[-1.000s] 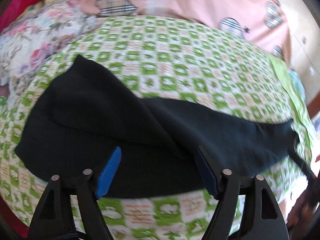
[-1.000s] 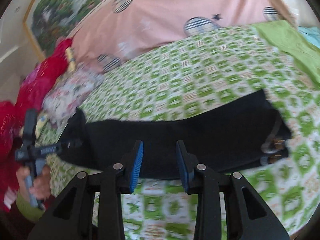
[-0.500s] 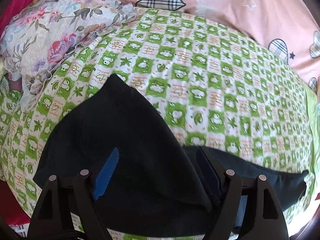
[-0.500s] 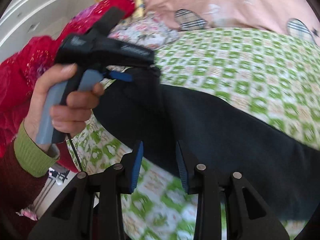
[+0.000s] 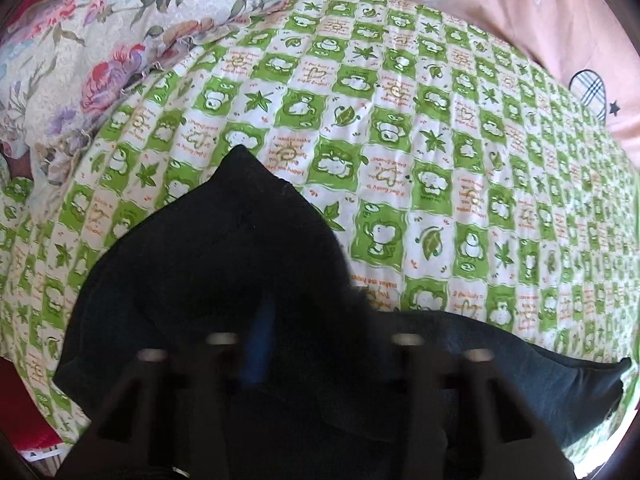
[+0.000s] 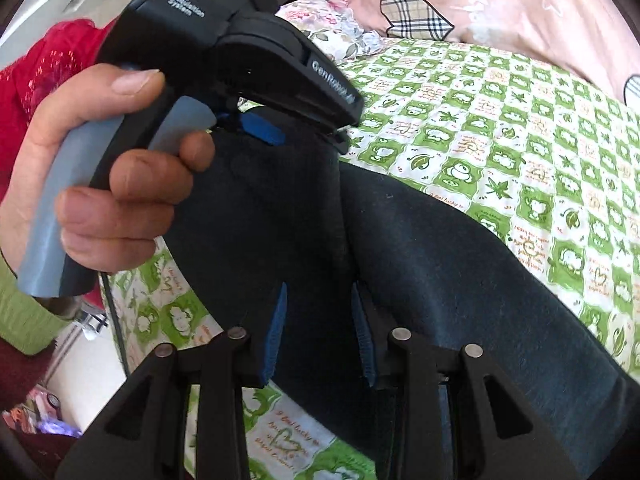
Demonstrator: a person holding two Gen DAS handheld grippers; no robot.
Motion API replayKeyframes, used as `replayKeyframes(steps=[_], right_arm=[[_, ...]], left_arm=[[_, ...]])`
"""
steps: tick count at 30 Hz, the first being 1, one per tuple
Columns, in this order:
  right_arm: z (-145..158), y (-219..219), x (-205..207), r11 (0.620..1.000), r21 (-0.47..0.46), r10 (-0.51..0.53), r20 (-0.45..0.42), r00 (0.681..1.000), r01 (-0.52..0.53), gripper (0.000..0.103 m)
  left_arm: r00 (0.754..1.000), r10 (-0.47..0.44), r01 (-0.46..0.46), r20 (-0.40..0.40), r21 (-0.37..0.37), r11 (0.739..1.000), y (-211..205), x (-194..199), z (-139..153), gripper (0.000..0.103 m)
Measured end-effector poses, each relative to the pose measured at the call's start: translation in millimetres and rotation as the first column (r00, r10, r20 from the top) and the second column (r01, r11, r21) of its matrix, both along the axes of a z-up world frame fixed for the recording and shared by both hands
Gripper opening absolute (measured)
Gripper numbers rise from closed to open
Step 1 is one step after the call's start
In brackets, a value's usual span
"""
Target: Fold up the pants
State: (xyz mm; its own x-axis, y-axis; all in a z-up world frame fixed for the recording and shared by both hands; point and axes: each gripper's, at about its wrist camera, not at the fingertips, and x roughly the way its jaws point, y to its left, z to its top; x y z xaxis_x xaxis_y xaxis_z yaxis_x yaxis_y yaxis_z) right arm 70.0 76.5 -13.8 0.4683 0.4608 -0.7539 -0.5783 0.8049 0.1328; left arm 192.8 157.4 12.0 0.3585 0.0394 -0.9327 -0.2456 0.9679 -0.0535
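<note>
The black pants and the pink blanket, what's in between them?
In the left wrist view, only the green checked sheet lies between the black pants and the pink blanket; nothing else sits on that stretch.

Pants (image 6: 440,264): black cloth, matt, with a fine, slightly fuzzy nap; lint specks are seen on the surface.
Bedsheet (image 5: 440,128): woven cloth printed in green and white checks, matt, lightly wrinkled.
Floral quilt (image 5: 92,40): soft printed cloth, matt, puckered along a frilled edge.
Pink cover (image 6: 520,4): smooth cloth, faint sheen, with plaid patches.
Left gripper (image 6: 280,132): black plastic housing, matt to satin, white lettering printed on it; the handle is wrapped in a smooth grey sleeve.
Right gripper (image 6: 320,332): matt black plastic frame, bright metal rivets, blue ribbed finger pads (image 6: 276,332) of rubbery look.
</note>
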Motion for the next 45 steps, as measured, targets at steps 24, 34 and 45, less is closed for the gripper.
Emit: replayKeyframes(steps=[24,34,45], right_arm=[[32.8,39.7,-48.9,0.983,-0.004,0.185,0.031,0.982,-0.184,0.004],[15.8,49.1,-45.5,0.981,-0.021,0.191,-0.011,0.981,-0.192,0.004],[7.2,46.6,-39.6,0.986,0.006,0.166,-0.067,0.984,-0.166,0.015]], left_arm=[[0.910,0.235,-0.081,0.342,-0.410,0.908,103.0,-171.2,11.5,0.006],[0.915,0.286,-0.146,0.286,-0.425,0.893,125.6,-195.8,-27.4,0.006],[0.931,0.252,-0.153,0.265,-0.346,0.926,123.3,-202.4,-27.5,0.037]])
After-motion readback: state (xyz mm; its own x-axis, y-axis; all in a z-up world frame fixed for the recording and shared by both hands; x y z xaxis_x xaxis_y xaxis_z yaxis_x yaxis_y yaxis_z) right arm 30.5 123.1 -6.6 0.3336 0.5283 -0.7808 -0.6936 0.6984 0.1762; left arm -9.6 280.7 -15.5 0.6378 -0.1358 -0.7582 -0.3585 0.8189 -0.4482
